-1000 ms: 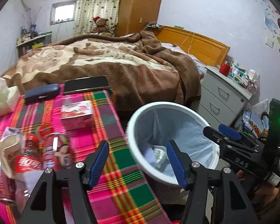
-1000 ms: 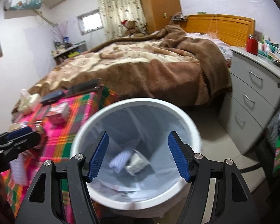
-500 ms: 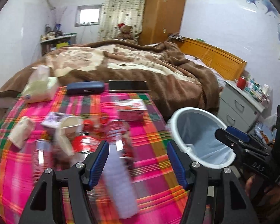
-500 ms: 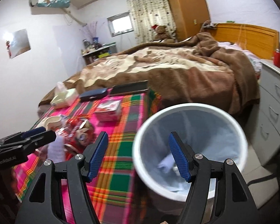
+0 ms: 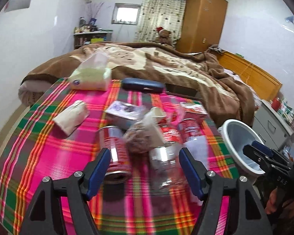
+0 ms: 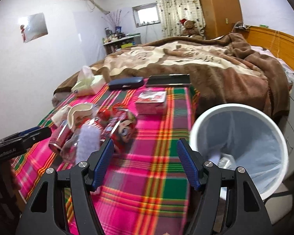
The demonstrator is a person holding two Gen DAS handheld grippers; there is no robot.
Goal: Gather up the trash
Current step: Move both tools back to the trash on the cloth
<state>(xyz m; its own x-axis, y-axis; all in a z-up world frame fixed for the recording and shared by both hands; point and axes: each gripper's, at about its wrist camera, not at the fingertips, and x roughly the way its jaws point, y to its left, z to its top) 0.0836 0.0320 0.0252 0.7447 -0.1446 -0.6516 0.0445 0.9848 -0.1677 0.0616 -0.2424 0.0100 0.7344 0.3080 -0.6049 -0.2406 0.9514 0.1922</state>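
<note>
A pile of trash lies on the pink plaid tablecloth [image 5: 54, 156]: a red can [image 5: 115, 152], a clear plastic bottle [image 5: 166, 158], a brown snack bag [image 5: 141, 137] and a crumpled paper bag [image 5: 72, 117]. My left gripper [image 5: 143, 164] hovers just before the can and bottle. Its jaws are opening and nothing is pressed between them. My right gripper [image 6: 145, 156] stands open over bare cloth, between the pile [image 6: 107, 125] and the white lined bin [image 6: 235, 107]. The bin holds some crumpled trash. The left gripper [image 6: 35, 135] shows at the right wrist view's left edge.
At the table's far edge lie a tissue pack [image 5: 90, 76], a dark blue case [image 5: 143, 85] and a flat black device [image 6: 168, 80]. A red-and-white box [image 6: 151, 99] sits mid-table. A bed with a brown blanket [image 6: 205, 62] lies behind, and grey drawers [image 5: 272, 121] stand to the right.
Both views have swung left, from the bin to the table. The left gripper now faces the trash pile and its jaws stand wider. The right gripper's opening is unchanged.
</note>
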